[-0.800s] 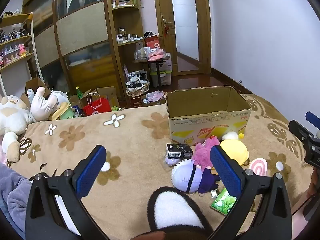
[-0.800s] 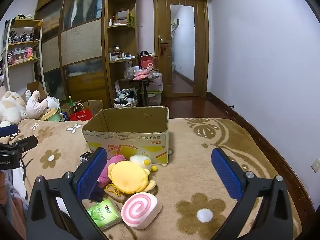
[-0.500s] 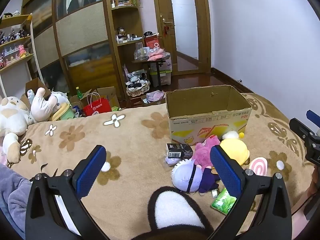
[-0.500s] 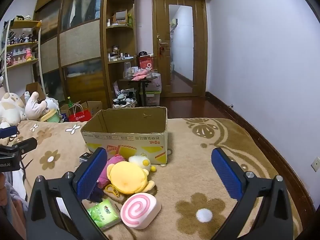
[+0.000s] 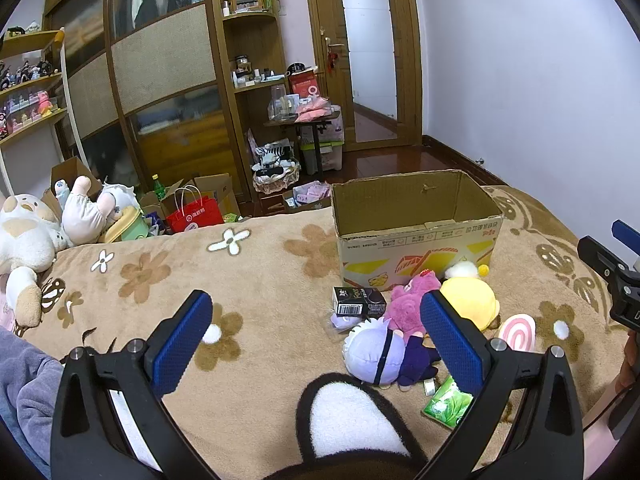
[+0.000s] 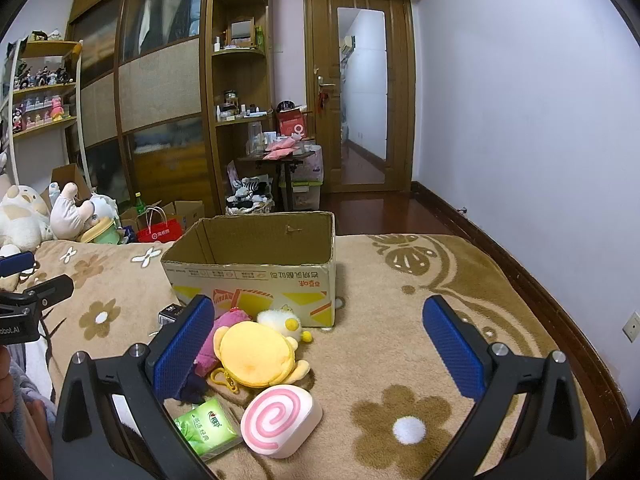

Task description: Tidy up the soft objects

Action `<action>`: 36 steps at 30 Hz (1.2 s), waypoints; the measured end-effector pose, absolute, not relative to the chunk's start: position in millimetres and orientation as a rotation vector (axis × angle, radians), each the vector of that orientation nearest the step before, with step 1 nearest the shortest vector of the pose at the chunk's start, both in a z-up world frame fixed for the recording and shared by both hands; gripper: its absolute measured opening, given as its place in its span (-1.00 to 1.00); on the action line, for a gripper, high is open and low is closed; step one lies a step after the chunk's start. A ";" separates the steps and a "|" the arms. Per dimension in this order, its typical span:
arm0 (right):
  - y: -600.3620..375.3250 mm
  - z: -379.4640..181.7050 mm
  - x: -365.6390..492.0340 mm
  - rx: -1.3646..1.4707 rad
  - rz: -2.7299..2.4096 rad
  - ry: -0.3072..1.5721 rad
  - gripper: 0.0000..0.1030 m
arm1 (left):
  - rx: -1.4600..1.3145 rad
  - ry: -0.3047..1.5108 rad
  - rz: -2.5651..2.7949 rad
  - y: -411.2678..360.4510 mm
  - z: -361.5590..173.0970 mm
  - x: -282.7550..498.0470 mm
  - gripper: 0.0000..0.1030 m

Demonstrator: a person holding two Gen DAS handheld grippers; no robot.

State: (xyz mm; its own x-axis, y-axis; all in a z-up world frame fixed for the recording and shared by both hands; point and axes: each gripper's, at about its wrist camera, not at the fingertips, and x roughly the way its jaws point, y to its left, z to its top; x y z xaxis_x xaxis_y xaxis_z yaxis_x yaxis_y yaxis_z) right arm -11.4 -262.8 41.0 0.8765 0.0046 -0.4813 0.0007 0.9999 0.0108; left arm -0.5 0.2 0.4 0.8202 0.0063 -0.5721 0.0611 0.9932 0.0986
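An open cardboard box [image 5: 416, 216] stands on the brown flowered blanket; it also shows in the right wrist view [image 6: 256, 260]. In front of it lie soft toys: a yellow plush [image 6: 252, 354], a pink swirl roll [image 6: 280, 420], a magenta plush [image 5: 408, 308], a small white chick [image 6: 280, 320] and a purple-haired doll [image 5: 376, 354]. My left gripper [image 5: 316, 344] is open and empty, above the blanket left of the pile. My right gripper [image 6: 320, 350] is open and empty, just above the pile.
A black carton [image 5: 358, 301] and a green tissue pack [image 6: 208, 426] lie among the toys. A black-and-white furry slipper [image 5: 348, 424] is below the left gripper. Big plush animals [image 5: 28, 236] sit far left. Shelves, bags and a door stand behind.
Both grippers have barely shifted; the views rose slightly. Nothing was grasped or moved.
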 end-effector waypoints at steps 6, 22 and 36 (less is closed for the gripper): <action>-262.9 40.5 -10.9 0.014 0.002 0.504 1.00 | 0.116 0.608 -0.027 -0.1 0.4 -0.3 0.99; -262.1 40.4 -11.7 0.012 0.003 0.504 1.00 | 0.118 0.604 -0.026 3.3 0.7 0.4 0.99; -263.1 41.0 -11.2 0.013 0.002 0.505 1.00 | 0.121 0.605 -0.025 2.8 0.5 0.2 0.99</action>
State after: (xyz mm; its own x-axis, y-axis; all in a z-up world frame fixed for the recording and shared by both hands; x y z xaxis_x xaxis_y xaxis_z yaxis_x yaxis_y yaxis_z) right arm -11.2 -263.1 41.0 0.8751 0.0055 -0.4839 0.0008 0.9999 0.0129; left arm 0.2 2.8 0.5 0.8225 0.0117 -0.5687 0.0591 0.9926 0.1058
